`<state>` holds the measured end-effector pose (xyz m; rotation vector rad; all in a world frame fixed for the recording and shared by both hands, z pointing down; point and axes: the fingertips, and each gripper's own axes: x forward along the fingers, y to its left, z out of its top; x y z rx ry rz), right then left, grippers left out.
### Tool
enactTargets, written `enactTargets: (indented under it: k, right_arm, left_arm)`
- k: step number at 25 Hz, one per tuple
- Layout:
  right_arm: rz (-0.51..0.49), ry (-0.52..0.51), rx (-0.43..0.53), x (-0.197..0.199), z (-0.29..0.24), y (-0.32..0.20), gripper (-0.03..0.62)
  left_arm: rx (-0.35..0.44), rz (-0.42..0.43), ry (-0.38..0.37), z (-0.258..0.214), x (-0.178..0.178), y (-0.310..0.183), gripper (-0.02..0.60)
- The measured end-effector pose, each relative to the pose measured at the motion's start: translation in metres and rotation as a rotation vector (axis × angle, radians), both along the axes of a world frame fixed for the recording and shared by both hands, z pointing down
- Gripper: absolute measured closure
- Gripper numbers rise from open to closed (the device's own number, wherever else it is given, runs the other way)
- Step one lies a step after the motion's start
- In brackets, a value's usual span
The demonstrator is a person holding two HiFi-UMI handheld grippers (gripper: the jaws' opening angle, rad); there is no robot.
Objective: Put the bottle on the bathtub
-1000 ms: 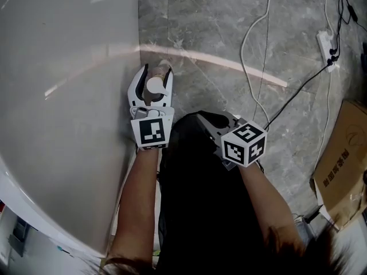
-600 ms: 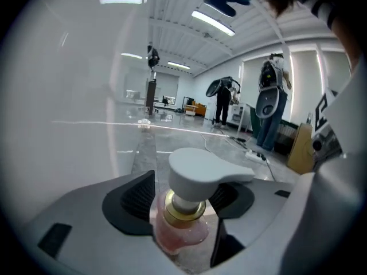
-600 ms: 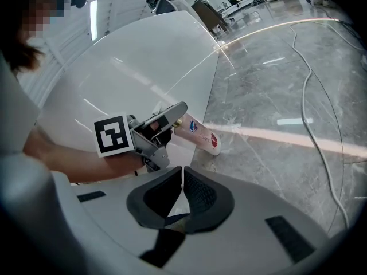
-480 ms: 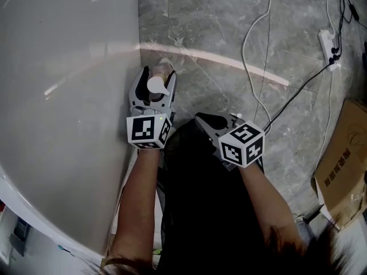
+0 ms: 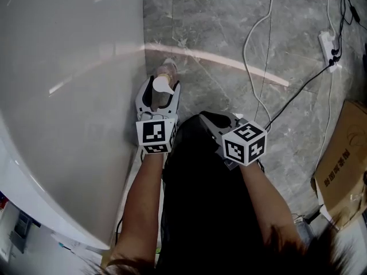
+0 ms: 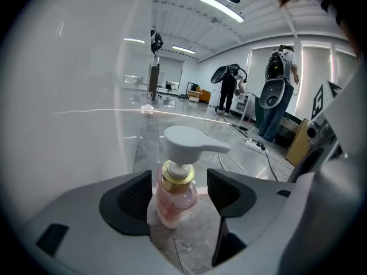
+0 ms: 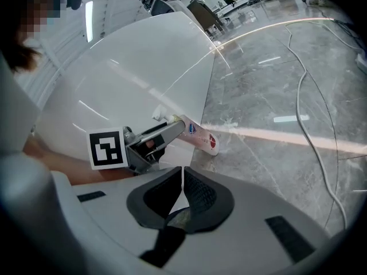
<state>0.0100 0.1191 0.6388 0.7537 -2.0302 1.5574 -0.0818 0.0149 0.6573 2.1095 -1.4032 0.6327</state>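
Resting base-down on the grey marble floor (image 5: 218, 33), just beside the glossy white bathtub (image 5: 69, 96) wall, the clear pink pump bottle with a white head (image 6: 172, 196) sits between the left gripper (image 5: 160, 90) fingers, which are apart with a gap on one side. The right gripper (image 7: 182, 182) fingers are pressed together, holding nothing.

Bathtub wall (image 5: 69, 96) blocks left; floor (image 5: 218, 33) open

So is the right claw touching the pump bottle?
Apart. The right gripper view shows the right claw shut on nothing, with the bottle well ahead of it, at the left claw.
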Motion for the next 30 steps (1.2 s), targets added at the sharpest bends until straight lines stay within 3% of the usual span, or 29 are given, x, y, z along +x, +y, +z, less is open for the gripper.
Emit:
enactTargets:
  k: [10,16,30]
  right_arm:
    - [0.03,0.014,0.021,0.004,-0.059,-0.018,0.559]
    - [0.072,0.025,0.043,0.011,-0.102,-0.026,0.559]
    - [0.164,0.061,0.112,0.009,-0.208,-0.045,0.559]
  left_arm:
    - [-0.173,-0.042,-0.031,-0.031,-0.007,0.041,0.285]
    - [-0.23,-0.101,0.014,-0.074,-0.009,0.047,0.296]
    - [-0.195,-0.054,0.059,-0.217,0.013,0.03,0.458]
